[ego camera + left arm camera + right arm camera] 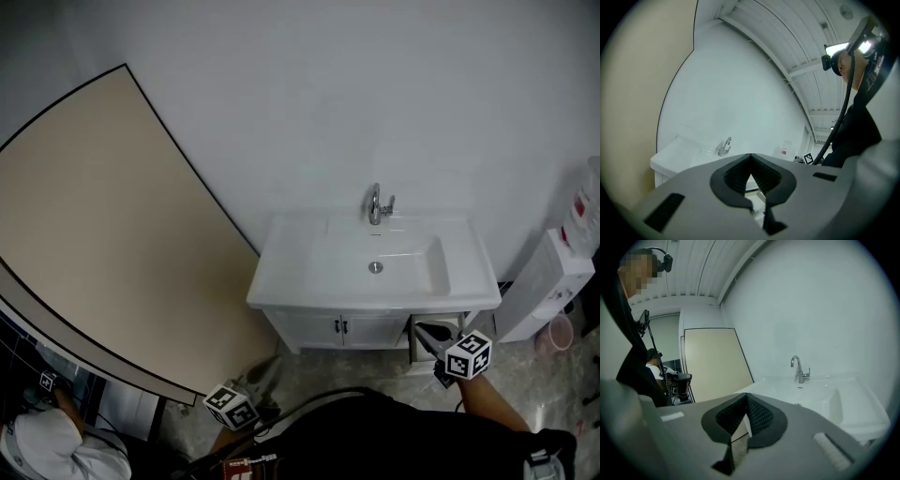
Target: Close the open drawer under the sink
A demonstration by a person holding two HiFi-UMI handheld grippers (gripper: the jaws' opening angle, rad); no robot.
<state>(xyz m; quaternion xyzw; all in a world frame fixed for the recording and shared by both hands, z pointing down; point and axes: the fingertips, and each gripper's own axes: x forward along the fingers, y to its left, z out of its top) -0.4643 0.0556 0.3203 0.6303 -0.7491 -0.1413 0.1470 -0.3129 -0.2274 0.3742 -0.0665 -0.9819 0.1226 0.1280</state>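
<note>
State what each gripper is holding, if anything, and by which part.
Nothing is held. The left gripper and the right gripper are both shut, with nothing between the jaws.

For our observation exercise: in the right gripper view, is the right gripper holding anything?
No: the right gripper has its jaws shut against each other, with nothing between them.

One white sink (291, 274) is sitting at the centre of the head view, carrying one chrome tap (377, 204) and one drain (376, 268). Two cabinet doors (342, 330) are showing beneath it, with one open drawer (454, 324) at their right. Two grippers are showing, the left gripper (751, 159) and the right gripper (746, 399). One beige panel (94, 234) is leaning at the left, and one white appliance (544, 286) is standing at the far right.
</note>
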